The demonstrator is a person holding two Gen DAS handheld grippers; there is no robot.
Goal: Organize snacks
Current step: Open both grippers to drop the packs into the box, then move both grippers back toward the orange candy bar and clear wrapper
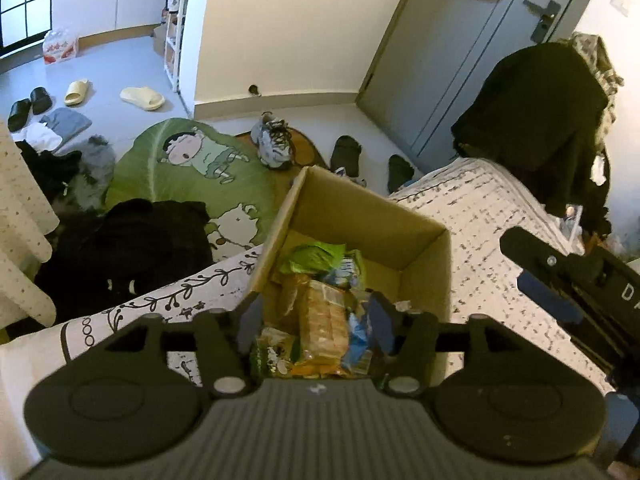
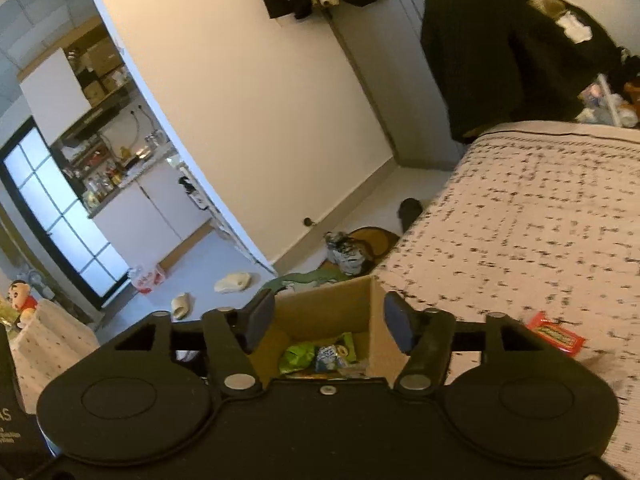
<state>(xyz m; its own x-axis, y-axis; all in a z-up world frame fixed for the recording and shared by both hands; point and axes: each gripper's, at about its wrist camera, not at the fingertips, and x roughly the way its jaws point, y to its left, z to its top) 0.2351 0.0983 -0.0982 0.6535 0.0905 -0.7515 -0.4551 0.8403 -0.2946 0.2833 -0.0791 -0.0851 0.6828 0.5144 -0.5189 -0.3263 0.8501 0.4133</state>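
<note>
Both spread and holding nothing, the left gripper (image 1: 316,320) and right gripper (image 2: 330,320) hang over the open cardboard box (image 1: 424,256) of snacks (image 1: 324,320) near the bed's (image 2: 540,220) corner, a red packet (image 2: 554,334) lying apart on the bedspread.

right gripper body (image 1: 624,292): "DA", rest cut off
black box (image 2: 12,432): "AS", smaller lines unreadable
snack wrappers: print illegible

bed (image 2: 540,220) | cardboard box (image 1: 424,256) | red snack packet (image 2: 554,334)
</note>
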